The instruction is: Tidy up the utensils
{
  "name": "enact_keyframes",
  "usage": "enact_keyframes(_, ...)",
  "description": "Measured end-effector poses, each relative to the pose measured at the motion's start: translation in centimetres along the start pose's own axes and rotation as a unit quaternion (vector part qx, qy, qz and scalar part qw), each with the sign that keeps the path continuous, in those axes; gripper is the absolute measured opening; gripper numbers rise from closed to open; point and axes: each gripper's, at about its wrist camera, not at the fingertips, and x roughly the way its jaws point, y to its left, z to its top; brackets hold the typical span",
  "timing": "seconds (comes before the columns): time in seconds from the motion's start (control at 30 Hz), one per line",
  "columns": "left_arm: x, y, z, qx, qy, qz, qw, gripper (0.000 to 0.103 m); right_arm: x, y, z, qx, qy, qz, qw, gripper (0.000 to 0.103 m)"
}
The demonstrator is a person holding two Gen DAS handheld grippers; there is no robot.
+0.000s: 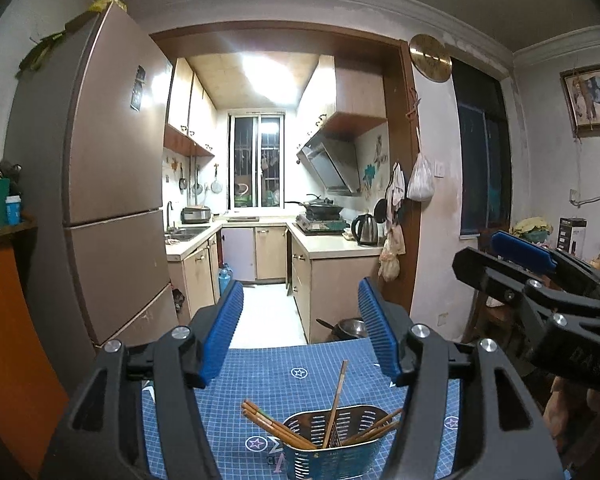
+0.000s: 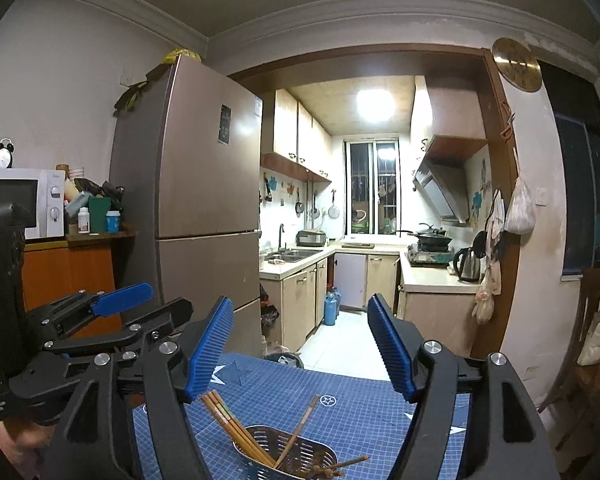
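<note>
A perforated metal utensil holder (image 1: 336, 444) (image 2: 296, 456) stands on the blue grid tablecloth (image 1: 284, 360) (image 2: 360, 408). Several wooden chopsticks (image 1: 276, 426) (image 2: 236, 424) lean out of it in different directions. My left gripper (image 1: 300, 320) (image 2: 148, 304) hovers above and behind the holder, open, with nothing between its blue pads. My right gripper (image 2: 300, 344) (image 1: 496, 260) hangs beside it to the right, also open and empty. Both point level toward the kitchen doorway.
A tall brown fridge (image 1: 112, 184) (image 2: 204, 184) stands left of the kitchen doorway. A white microwave (image 2: 20, 200) and bottles sit on an orange cabinet (image 2: 68, 272) at the far left. A wooden chair (image 2: 592, 320) stands at the right.
</note>
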Motion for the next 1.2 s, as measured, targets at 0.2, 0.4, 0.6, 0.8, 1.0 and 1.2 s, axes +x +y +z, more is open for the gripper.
enact_keyframes(0.2, -2.0, 0.0, 0.3, 0.001, -0.009, 0.005, 0.9999, 0.057, -2.8, 0.7, 1.2, -0.004, -0.011, -0.002, 1.000, 0.071)
enact_keyframes(0.4, -3.6, -0.3, 0.2, 0.003, -0.014, 0.006, 0.9999, 0.064, -5.0, 1.4, 1.5, -0.005, -0.018, -0.001, 1.000, 0.073)
enact_keyframes(0.6, -5.6, 0.0, -1.2, -0.003, -0.025, 0.014, 0.9996, 0.082, -7.3, 2.2, 1.5, -0.008, -0.028, 0.001, 1.000, 0.084)
enact_keyframes(0.8, -10.4, 0.6, -3.4, 0.007, -0.077, 0.044, 0.9960, 0.097, -12.2, 3.1, 0.2, -0.002, -0.068, -0.006, 0.998, 0.098)
enact_keyframes(1.0, -15.9, 3.2, -9.4, -0.030, -0.062, 0.072, 0.9950, 0.097, -18.7, 3.8, -6.8, 0.034, -0.052, -0.068, 0.996, 0.098)
enact_keyframes(1.2, -17.9, 4.5, -16.9, -0.068, 0.016, 0.098, 0.9927, 0.097, -22.1, 4.6, -17.8, 0.067, 0.026, -0.110, 0.991, 0.098)
